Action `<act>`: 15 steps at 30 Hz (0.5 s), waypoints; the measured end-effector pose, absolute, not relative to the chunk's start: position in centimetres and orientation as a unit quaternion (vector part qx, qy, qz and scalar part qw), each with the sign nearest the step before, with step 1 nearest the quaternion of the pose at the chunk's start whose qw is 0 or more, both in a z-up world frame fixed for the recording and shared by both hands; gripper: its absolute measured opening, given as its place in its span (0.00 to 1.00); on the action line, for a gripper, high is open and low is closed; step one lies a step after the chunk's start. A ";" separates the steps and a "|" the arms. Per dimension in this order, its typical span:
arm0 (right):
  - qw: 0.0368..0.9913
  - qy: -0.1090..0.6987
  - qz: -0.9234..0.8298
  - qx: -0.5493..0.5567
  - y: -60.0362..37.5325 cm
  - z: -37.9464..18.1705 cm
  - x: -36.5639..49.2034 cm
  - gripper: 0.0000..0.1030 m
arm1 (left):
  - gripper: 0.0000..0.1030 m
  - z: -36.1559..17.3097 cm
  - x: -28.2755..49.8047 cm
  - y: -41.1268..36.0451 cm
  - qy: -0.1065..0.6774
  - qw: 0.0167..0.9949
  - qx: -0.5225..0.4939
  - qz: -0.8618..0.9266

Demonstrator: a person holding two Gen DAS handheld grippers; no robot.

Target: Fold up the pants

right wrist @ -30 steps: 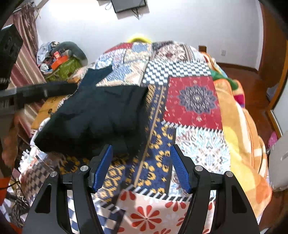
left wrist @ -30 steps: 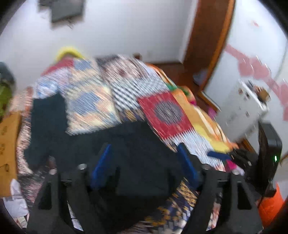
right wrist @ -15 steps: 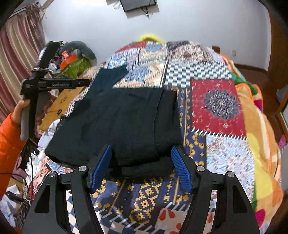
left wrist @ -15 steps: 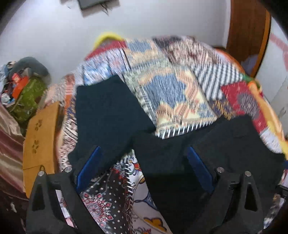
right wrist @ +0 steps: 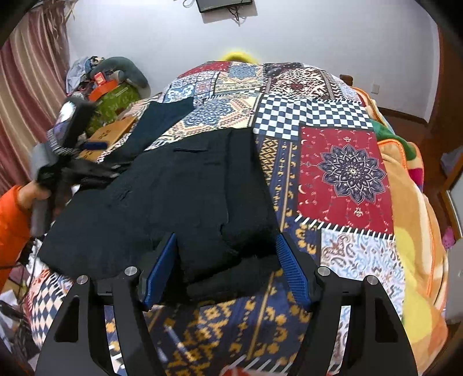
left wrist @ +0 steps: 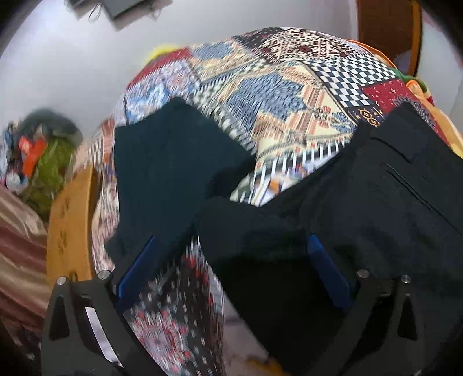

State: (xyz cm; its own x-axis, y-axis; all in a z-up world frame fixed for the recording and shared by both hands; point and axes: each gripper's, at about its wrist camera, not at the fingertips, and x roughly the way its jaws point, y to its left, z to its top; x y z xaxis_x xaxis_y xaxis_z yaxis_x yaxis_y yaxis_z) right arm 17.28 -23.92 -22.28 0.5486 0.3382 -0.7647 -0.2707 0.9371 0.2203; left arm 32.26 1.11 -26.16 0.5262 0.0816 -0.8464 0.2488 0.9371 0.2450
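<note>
Dark pants [right wrist: 185, 196] lie on a patchwork bedspread [right wrist: 344, 173], toward its left side in the right wrist view, partly folded w/ one layer doubled over along the right edge. A back pocket slit shows in the left wrist view [left wrist: 405, 185]. One leg [left wrist: 173, 162] stretches away toward the far left corner of the bed, flat on the cover.

Right claw [right wrist: 225, 269] hangs low over the near edge of the pants, blue pads either side of the folded corner, abt mid-width apart and easing wider; cloth sits between them but the pads don't press it, so nothing held.

Left claw [left wrist: 228, 272] is opening, at its widest; one blue pad over the leg, the other over the main body of the pants, w/ bedspread and a fold of dark cloth between. Not gripping anything. Seen from the right wrist view it's blurred at the left edge [right wrist: 72, 162], carried by a hand [right wrist: 31, 191] w/ an orange sleeve [right wrist: 11, 231].

Beyond the bed: a wooden board [left wrist: 69, 219] at its left side, a pile of clutter w/ a green bag [right wrist: 113, 101], striped curtain [right wrist: 26, 95], white wall w/ a dark screen [right wrist: 222, 4] up top.
</note>
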 end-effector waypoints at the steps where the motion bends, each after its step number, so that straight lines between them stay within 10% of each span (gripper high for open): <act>1: 0.878 0.445 0.170 0.040 -24.1 -22.2 17.5 0.64 | 1.00 -26.1 31.8 1.5 0.489 0.856 0.159 -0.047; 15: 0.886 0.416 0.201 0.022 -22.6 -17.1 12.2 0.65 | 1.00 -23.7 19.5 -0.8 0.491 0.869 0.061 -0.028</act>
